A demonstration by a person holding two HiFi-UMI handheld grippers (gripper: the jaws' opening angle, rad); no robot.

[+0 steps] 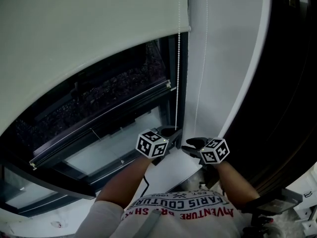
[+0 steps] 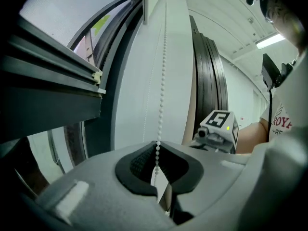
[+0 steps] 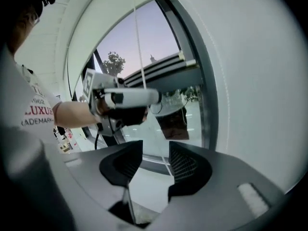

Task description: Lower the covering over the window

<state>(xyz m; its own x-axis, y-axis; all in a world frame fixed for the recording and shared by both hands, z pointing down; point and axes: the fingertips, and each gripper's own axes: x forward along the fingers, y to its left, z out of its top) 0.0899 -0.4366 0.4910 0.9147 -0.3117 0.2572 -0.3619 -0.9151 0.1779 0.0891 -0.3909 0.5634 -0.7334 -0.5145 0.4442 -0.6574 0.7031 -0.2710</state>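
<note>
My left tool (image 1: 171,133) was clamped on the bead chain (image 1: 177,78), which ran up toward 12 o'clock beside the window (image 1: 99,103). The blind (image 1: 84,29) covered only the upper part, so I judged the lowering far from finished. The right tool (image 1: 192,145), at the left's 3 o'clock, stood wide with nothing between its jaws. I reckoned the pull should go straight down along the chain, with the right taking hold higher before the left let go. No containers showed.

Pale ledge (image 1: 174,168) at the foot of the dark window frame (image 1: 99,125), meeting the white wall (image 1: 218,58) on the right
</note>
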